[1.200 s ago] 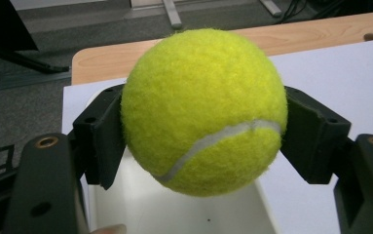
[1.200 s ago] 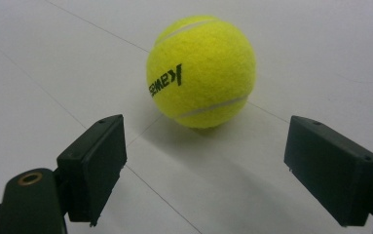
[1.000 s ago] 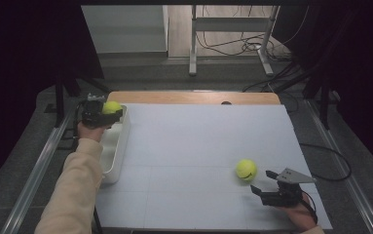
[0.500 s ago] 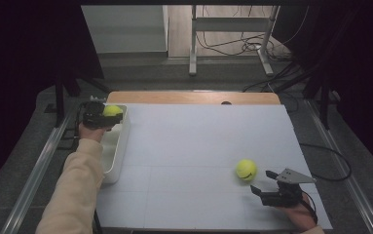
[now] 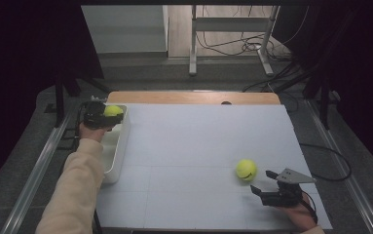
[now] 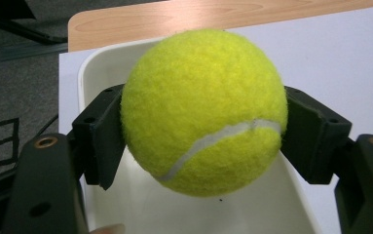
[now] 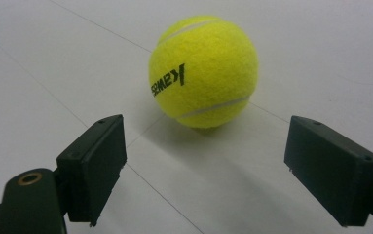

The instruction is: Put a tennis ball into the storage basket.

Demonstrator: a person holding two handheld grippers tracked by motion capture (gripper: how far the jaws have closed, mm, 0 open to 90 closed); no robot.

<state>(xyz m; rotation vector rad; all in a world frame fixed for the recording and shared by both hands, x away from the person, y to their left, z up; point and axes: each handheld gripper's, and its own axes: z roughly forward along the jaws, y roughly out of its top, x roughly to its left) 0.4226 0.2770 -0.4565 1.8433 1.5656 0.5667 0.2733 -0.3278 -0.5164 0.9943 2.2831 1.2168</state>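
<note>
Over the white bin at the desk's left edge, your left tongs hold a tennis ball clamped between both pads, which press into the felt on either side; the left gripper view shows the bin's hollow directly under the ball, so it looks as if you have carried it there to let it drop in; the grip sits across the ball's widest part, which keeps it from rolling out while it hangs over the rim. At the near right of the desk, your right tongs stand wide apart with nothing between them; the second tennis ball rests on the white sheet just ahead of the pads, near them but apart, with its printed side facing the camera; that spacing suggests a waiting approach, lined up on the ball but not yet around it.

For room: the bin is long and narrow and runs along the left edge, so the drop should land well inside its walls, not on the rim; the middle of the desk between bin and second ball is bare, giving a straight path across; the second ball sits close to the near right corner, so a nudge from a pad could send it toward the edge.
</note>
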